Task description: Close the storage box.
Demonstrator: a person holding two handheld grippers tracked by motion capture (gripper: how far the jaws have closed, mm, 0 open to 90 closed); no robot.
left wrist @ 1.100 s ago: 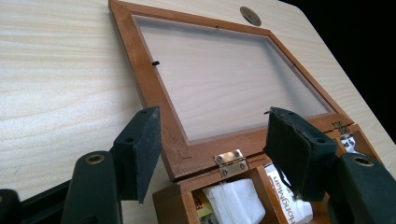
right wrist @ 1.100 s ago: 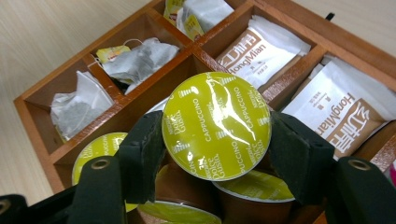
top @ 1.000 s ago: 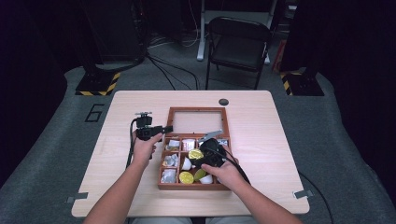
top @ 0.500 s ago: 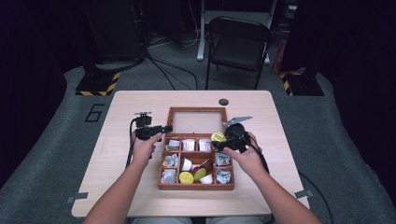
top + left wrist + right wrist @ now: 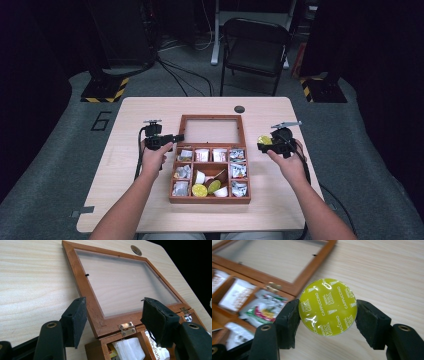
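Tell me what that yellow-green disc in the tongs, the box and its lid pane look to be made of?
The capsule has a shiny printed foil top, judging by its wrinkles and glare; its body is hidden. The box looks like reddish-brown stained wood with visible grain and small brass-coloured hinges. The lid pane is clear, glass or plastic, since the table shows through.

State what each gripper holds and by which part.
The right gripper holds a yellow-green coffee capsule, its pads pressing the rim on two opposite sides, foil lid facing the camera. The left gripper holds nothing; its jaws stand open over the wooden box.
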